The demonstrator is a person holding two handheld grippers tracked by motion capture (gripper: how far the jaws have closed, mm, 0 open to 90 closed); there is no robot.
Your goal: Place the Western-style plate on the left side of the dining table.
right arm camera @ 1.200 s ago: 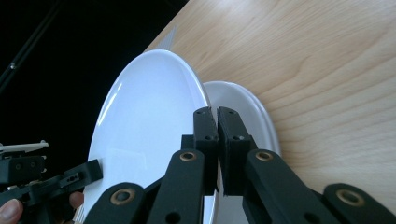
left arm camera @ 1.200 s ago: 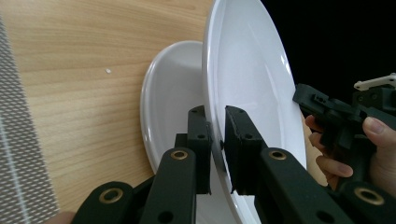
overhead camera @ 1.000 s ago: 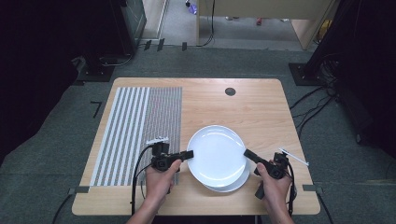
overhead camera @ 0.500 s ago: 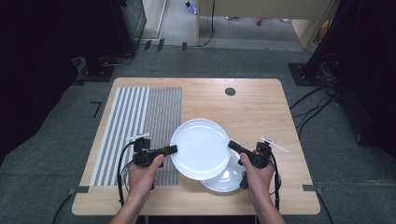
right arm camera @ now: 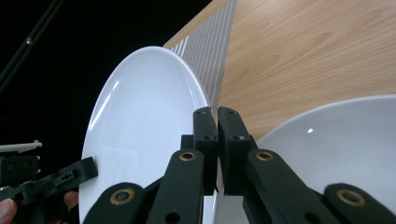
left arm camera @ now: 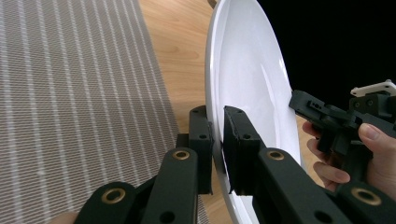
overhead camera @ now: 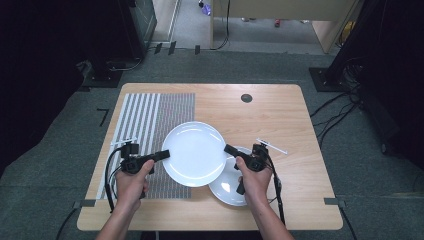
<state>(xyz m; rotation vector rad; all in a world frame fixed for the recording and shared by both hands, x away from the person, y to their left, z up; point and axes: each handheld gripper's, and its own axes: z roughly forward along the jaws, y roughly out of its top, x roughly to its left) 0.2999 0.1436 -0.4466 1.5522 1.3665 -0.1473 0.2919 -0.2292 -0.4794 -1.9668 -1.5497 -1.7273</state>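
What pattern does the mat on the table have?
The mat has grey and white stripes, clearest in the high view.

Round white plate lifted, roughly level, over the striped mat's edge, partly overlapping a second white plate.

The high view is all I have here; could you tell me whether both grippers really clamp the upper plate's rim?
Observer: Yes. The left gripper view shows the left gripper with one jaw on each face of the upper plate.
Operator: And the right one, please?
Observer: The right gripper pinches the opposite rim, jaws almost together.
Operator: Does it touch the lower plate?
Observer: No; the lower plate lies apart on the table.
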